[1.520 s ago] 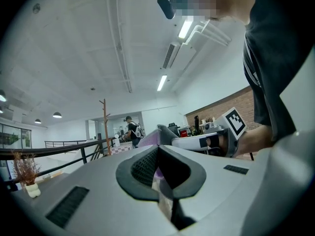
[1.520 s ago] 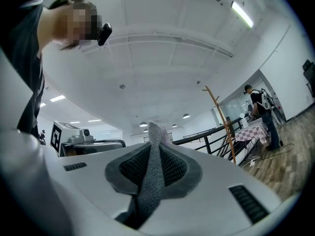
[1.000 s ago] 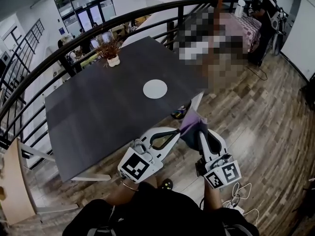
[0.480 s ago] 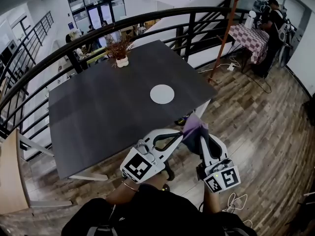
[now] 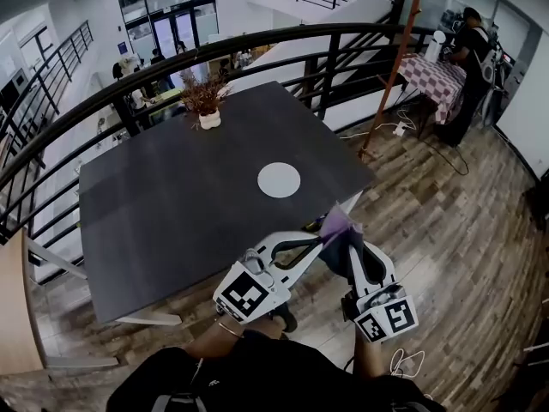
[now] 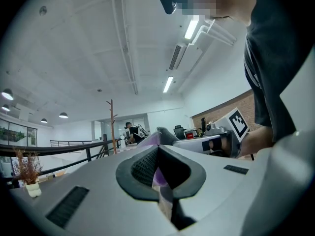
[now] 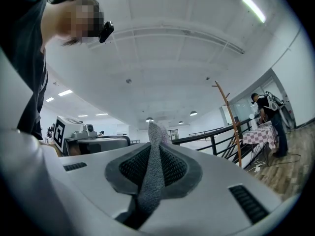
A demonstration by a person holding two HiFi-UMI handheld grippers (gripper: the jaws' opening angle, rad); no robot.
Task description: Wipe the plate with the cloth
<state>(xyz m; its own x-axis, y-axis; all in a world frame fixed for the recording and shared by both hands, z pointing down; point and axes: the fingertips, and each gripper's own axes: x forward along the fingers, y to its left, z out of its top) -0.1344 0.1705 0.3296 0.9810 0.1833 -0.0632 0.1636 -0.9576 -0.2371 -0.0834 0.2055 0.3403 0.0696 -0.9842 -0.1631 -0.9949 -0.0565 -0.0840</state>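
Status: wiping not started.

Plate (image 5: 279, 179) sits alone on the dark table (image 5: 154, 221), right of centre, nothing touching it. Can't tell from here if it's dirty or clean. Cloth (image 5: 336, 224) is off the table, held in the air just past the table's near edge, over the wood floor (image 5: 463, 230), well apart from the plate.

Left gripper (image 5: 320, 243): jaws clamped on a purple fold of the cloth, clear in its own view. Right gripper (image 5: 346, 240): jaws pinched on a grey fold of the same cloth, which stands up between the pads. Tips nearly meet, with the cloth bunched between them.

Done, as I judge it: cloth is in hand, 2-gripper hold.
Left to do: carry the cloth over to the plate, lay it on the plate, do the wipe. Basically the whole wipe remains. Probably 1 gripper lets go first so the other can wipe; that's a guess.

Counts:
- 1 plate
- 1 cloth
- 2 grippers
- 1 dark table
- 1 potted plant (image 5: 204, 101) at the table's far edge
- 1 curved black railing (image 5: 257, 39)
- 1 wooden coat stand (image 5: 396, 58)
- 1 small table with a checked cover (image 5: 442, 75), with 1 person (image 5: 470, 41) standing by it
- More people beyond the railing, too small to count.
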